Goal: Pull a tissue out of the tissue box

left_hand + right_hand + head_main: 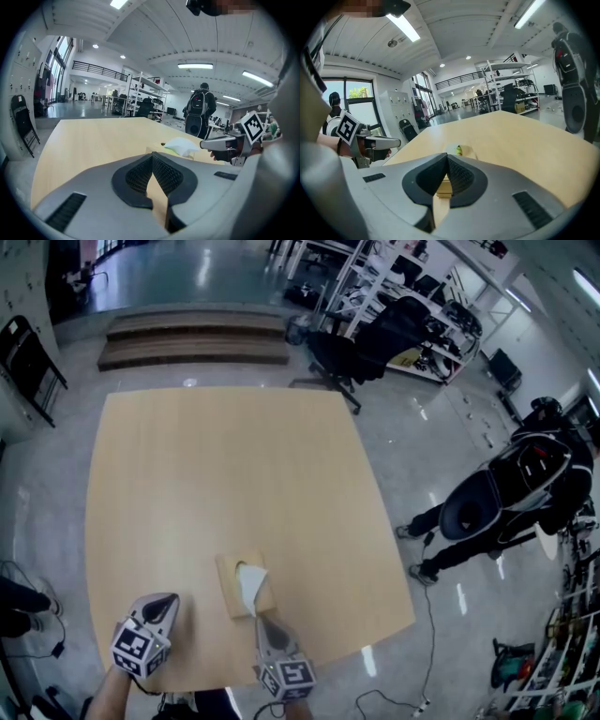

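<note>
A tan tissue box (232,589) lies near the front edge of the wooden table (225,465), with a white tissue (251,583) standing out of its top slot. My right gripper (262,618) points at the box from just in front of it, jaws shut and empty. In the right gripper view the box (445,186) shows just past the closed right gripper (446,157). My left gripper (170,599) hovers to the left of the box, also shut on nothing. The left gripper view shows the left gripper (152,155) closed, with the tissue (182,145) ahead to the right.
A person in black with a backpack (511,493) stands on the floor right of the table. A black office chair (342,354) and low wooden steps (192,337) lie beyond the far edge. Shelving (412,287) fills the back right.
</note>
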Demonstrator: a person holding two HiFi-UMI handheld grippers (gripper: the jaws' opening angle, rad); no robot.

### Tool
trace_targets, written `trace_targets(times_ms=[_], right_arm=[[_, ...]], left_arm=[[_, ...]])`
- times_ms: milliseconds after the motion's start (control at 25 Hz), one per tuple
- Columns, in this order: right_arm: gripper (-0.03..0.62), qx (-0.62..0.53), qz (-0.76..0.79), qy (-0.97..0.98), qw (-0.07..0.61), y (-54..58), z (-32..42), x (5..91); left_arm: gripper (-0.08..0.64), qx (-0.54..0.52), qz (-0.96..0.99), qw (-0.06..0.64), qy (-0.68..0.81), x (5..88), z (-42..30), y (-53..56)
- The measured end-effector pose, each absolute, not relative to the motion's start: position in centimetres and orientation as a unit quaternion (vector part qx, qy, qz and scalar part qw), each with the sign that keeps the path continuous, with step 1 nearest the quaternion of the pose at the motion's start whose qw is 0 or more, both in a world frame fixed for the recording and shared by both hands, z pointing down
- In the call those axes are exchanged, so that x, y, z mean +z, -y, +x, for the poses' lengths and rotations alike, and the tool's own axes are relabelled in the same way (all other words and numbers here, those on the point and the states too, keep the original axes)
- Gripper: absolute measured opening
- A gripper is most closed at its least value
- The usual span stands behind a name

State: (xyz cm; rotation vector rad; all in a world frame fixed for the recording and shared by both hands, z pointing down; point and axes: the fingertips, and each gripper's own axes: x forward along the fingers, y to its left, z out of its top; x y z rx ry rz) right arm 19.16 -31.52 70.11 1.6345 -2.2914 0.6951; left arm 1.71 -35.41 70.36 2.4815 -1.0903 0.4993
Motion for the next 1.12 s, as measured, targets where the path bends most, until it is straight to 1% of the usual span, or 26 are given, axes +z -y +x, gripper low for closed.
trace_targets(times_ms=[320, 400, 440, 600, 640, 680, 1120], right_arm=[[0.014, 0.231, 0.565, 0.781, 0.133, 31.3, 19.2, 70.3], [0.037, 0.234, 0.564, 0.781, 0.131, 31.1, 19.2, 70.6], [0.038, 0.236, 0.562, 0.782, 0.129, 31.0, 19.1, 70.8], [0.175, 0.238, 0.556, 0.785, 0.134, 32.2, 18.9, 70.9], [0.177, 0.237, 0.556, 0.785, 0.138, 32.5, 18.8, 70.9], [0.202, 0.238, 0.556, 0.784, 0.141, 32.6, 18.7, 70.9], [0.199, 0.243, 0.551, 0.785, 0.146, 32.2, 18.3, 71.5]], left_arm=[[0.008, 0.179, 0.882, 0.197, 0.388, 71.2, 1.8, 35.1], [0.008, 0.178, 0.881, 0.201, 0.391, 71.5, 1.6, 34.9], [0.008, 0.177, 0.88, 0.201, 0.392, 71.6, 1.6, 34.9], [0.008, 0.176, 0.88, 0.207, 0.391, 71.5, 1.6, 36.0], [0.008, 0.18, 0.879, 0.208, 0.39, 71.3, 1.6, 36.3], [0.008, 0.186, 0.878, 0.209, 0.389, 71.0, 1.5, 36.3], [0.008, 0.173, 0.878, 0.205, 0.397, 70.9, 0.9, 35.7]])
